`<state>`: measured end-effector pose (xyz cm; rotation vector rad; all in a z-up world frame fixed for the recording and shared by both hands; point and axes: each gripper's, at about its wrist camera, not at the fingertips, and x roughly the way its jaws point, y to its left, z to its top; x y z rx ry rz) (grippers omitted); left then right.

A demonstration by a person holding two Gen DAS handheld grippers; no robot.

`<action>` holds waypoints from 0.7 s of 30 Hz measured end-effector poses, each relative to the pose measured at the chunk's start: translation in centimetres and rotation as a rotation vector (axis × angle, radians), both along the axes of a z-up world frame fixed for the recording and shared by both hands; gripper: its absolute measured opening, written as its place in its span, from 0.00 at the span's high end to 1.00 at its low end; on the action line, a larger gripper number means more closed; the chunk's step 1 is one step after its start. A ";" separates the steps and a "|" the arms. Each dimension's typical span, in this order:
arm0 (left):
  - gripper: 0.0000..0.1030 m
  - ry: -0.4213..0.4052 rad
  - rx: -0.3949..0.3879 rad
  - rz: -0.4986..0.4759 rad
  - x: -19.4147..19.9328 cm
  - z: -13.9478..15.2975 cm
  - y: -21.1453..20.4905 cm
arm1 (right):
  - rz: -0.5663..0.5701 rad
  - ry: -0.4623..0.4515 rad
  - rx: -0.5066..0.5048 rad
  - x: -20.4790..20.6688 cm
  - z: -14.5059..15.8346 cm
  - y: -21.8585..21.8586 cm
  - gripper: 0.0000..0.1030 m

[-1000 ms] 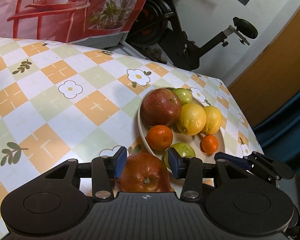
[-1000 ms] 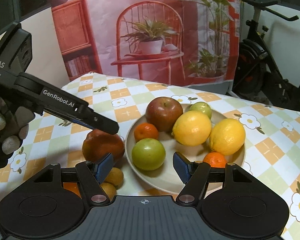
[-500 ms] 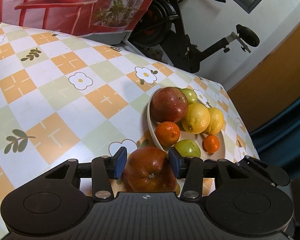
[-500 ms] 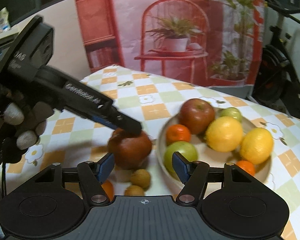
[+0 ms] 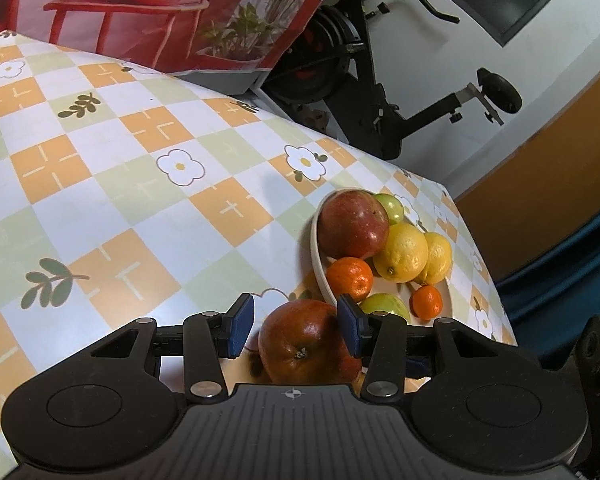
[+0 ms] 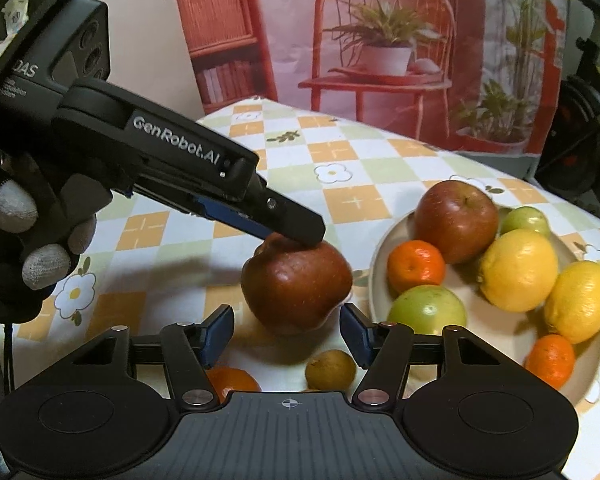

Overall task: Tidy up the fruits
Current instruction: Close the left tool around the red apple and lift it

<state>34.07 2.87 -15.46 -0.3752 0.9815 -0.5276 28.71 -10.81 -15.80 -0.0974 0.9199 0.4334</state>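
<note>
Left hand-held gripper [image 5: 296, 328] unclenched around red apple [image 5: 308, 342] (beside plate [image 5: 318, 264]), right hand-held gripper [image 6: 288, 334] closing, empty

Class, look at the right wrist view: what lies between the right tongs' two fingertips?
A small yellow-brown fruit lies on the tablecloth between the closing right tongs, untouched. The dark red apple sits just beyond the tips.

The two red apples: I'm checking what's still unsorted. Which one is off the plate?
The darker red apple beside the plate, under the left gripper. The other apple sits on the plate among citrus.
</note>
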 end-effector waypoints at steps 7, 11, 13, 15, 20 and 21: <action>0.53 0.026 -0.043 0.005 0.0 -0.4 0.8 | -0.010 0.017 0.000 0.8 -0.7 0.4 0.48; 0.55 0.056 -0.078 -0.013 -0.1 -0.6 1.0 | -0.018 0.026 0.003 1.2 -1.0 0.2 0.50; 0.55 0.068 -0.089 -0.015 -0.1 -0.7 1.1 | -0.017 0.029 0.008 1.3 -1.1 0.2 0.50; 0.55 0.080 -0.099 -0.019 -0.1 -0.8 1.1 | -0.016 0.029 0.011 1.3 -1.2 0.2 0.51; 0.55 0.083 -0.103 -0.021 0.0 -1.0 1.0 | -0.018 0.030 0.021 1.4 -1.3 0.1 0.51; 0.54 0.080 -0.096 -0.024 -0.1 -0.9 0.9 | -0.018 0.029 0.022 1.4 -1.2 0.1 0.51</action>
